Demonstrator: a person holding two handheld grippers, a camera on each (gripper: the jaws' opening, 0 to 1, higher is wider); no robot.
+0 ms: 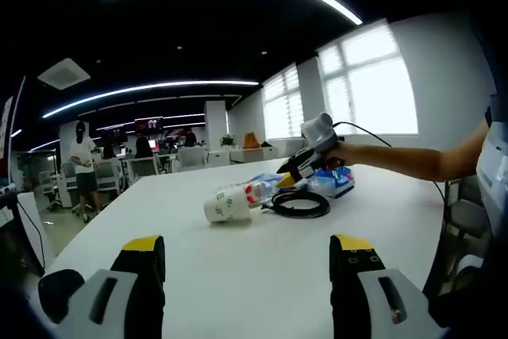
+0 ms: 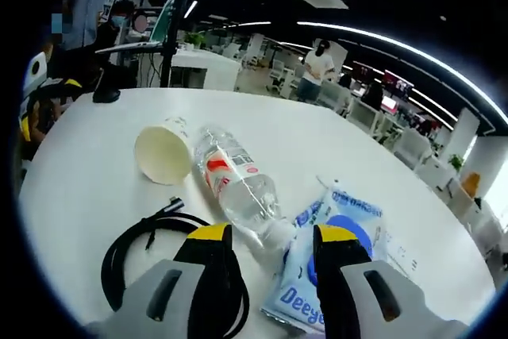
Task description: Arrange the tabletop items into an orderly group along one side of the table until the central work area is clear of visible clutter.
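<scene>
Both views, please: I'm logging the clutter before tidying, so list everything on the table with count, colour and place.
paper cup: one, white, on its side beside the bottle.
water bottle: one, clear with red label, lying, cap end between the right jaws.
wipes pack: one, blue and white, flat by the bottle.
cable: one, black, coiled near the bottle.
table: one, white.
left gripper: black, yellow-tipped, open over bare table.
right gripper: same colours, open at the bottle.
</scene>
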